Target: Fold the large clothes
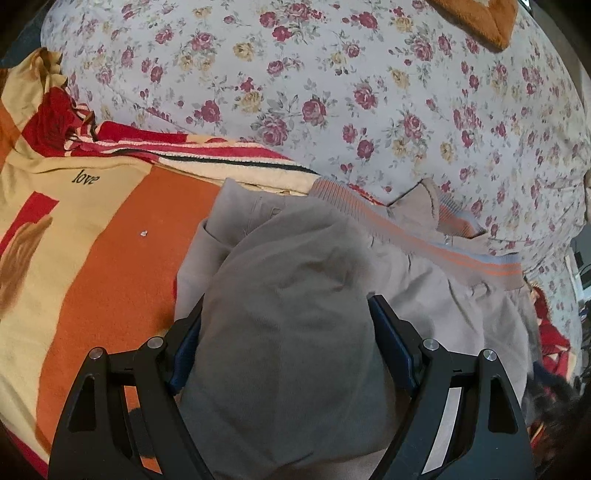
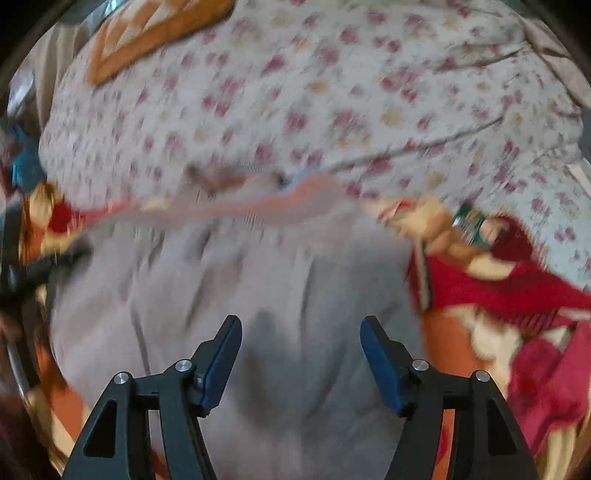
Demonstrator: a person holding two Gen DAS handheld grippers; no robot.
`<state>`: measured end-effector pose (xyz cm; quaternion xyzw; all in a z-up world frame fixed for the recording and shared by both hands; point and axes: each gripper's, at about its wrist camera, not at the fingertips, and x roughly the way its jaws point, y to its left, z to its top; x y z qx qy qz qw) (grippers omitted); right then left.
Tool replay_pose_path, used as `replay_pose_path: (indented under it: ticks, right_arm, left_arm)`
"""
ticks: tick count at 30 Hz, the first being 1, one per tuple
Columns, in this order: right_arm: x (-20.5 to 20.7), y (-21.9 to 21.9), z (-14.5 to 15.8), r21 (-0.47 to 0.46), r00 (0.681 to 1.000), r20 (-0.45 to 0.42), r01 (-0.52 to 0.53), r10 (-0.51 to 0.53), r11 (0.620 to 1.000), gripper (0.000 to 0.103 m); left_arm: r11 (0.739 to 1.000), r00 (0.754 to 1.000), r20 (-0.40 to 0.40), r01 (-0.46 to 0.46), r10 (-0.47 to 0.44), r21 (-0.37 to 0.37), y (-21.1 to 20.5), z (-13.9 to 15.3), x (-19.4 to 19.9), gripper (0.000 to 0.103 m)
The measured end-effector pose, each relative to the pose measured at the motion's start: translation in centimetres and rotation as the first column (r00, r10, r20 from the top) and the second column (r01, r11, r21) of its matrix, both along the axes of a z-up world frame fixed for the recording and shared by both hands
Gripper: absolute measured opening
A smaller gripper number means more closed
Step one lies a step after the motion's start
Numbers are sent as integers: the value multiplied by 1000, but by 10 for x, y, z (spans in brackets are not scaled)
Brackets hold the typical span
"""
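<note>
left wrist: blanket (image 1: pixel 92 221) reads "love".

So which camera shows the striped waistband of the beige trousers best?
The left wrist view. There the striped waistband is sharp, with its orange and grey lines clear along the top of the beige trousers. In the right wrist view the same waistband is only a blurred pinkish streak from motion.

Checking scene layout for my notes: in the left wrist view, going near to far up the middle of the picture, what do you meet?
Left hand-held gripper, its fingers spread around a bunch of fabric → grey-beige garment → its orange-striped ribbed band → floral quilt → orange cushion at the far edge.
</note>
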<state>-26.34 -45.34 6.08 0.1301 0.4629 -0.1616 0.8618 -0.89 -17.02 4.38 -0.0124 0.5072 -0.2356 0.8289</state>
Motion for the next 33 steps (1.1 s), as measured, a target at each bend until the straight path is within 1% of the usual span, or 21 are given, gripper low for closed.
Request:
replay_pose_path:
  ticks: [2,3,5,7,8,10,12,13,16,17,19,20,22,23,24,26,27,30,33]
  right_arm:
    - [10,7,-27,-12,998,-62,4,-5,1000,66]
    - [7,10,-31,-18,999,-49,13,-14,1000,66]
    - [0,14,-18,-13,999,-19,37,-37,999,66]
    - [-10,14,-3,37,999,35,37,-38,999,66]
    - [-18,15,7,56,997,69,43,-47,997,68]
    - [-32,21,16,46,991,100,87,-91,995,80]
    - [-46,20,15,7,986,80,150,-150,989,80]
    - [-48,18,12,-9,985,59,163,-162,987,80]
    - [-43,9,-3,-73,986,-26,159,-162,984,80]
    - [-40,4,-11,-60,986,-46,159,-162,985,80]
    - [-40,-3,-20,2,983,-57,175,-175,985,78]
    - [-41,-6,-21,31,982,-44,186,-185,982,78]
    - [-42,-4,-10,35,984,5,179,-179,983,78]
    - [-44,0,0,32,985,56,159,-160,987,78]
    - [-46,2,6,32,984,89,149,-151,988,78]
    - [-50,6,17,32,973,178,142,-146,989,78]
    - [-51,8,20,32,968,203,144,-148,989,79]
    - [-47,13,19,48,965,229,119,-127,992,79]
    - [-38,26,16,27,970,229,75,-79,997,79]
  left_arm:
    - [1000,1000,11,2,-3,5,0,2,-3,82]
    - [1000,1000,15,5,-6,6,1,4,-5,82]
    - [1000,999,35,18,-19,5,5,12,-14,82]
    - [999,998,56,34,-35,15,8,18,-23,82]
    - [999,996,69,46,-48,25,10,22,-29,82]
    - [997,994,89,62,-65,36,14,30,-41,82]
    - [997,992,103,67,-70,38,17,35,-51,82]
    - [997,992,107,65,-69,43,20,37,-56,82]
    - [997,993,105,36,-44,72,29,41,-73,82]
    - [997,994,101,33,-41,72,31,40,-77,82]
    - [997,995,98,26,-33,67,38,39,-86,82]
    - [997,995,102,18,-25,70,42,38,-89,82]
    - [997,994,108,5,-14,82,46,36,-93,82]
    - [996,994,111,0,-10,89,48,34,-95,82]
    - [996,994,113,0,-11,93,48,33,-95,82]
    - [994,992,123,0,-14,106,48,32,-95,82]
    - [994,992,128,-2,-12,110,48,31,-94,82]
    - [994,992,128,-6,-8,109,47,29,-89,82]
    - [995,992,129,-7,-6,103,45,28,-85,82]
